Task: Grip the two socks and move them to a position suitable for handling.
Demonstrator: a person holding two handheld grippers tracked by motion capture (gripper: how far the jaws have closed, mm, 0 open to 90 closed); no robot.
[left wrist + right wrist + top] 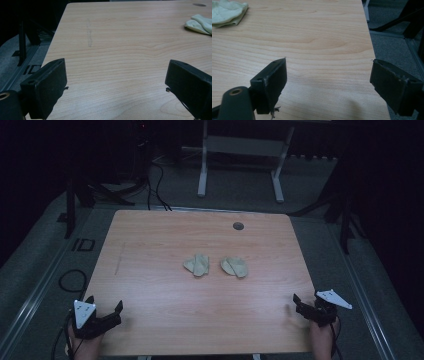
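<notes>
We hold the left tongs [105, 312] at the desk's [150, 240] near left corner and the right tongs [306, 304] at its near right corner, both released with jaws wide and nothing between them, likely a resting pose before reaching in. The two cloths, left cloth [197, 265] and right cloth [235, 266], lie side by side near the desk's middle, crumpled and just apart, within either hand's reach.

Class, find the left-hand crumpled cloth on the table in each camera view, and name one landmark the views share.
High view: left cloth at the table's middle, beside the right cloth.
Left gripper view: at the upper right edge, partly cut off.
Right gripper view: the cloth at the upper left looks like the other one.
Shared landmark: the wooden table.
</notes>
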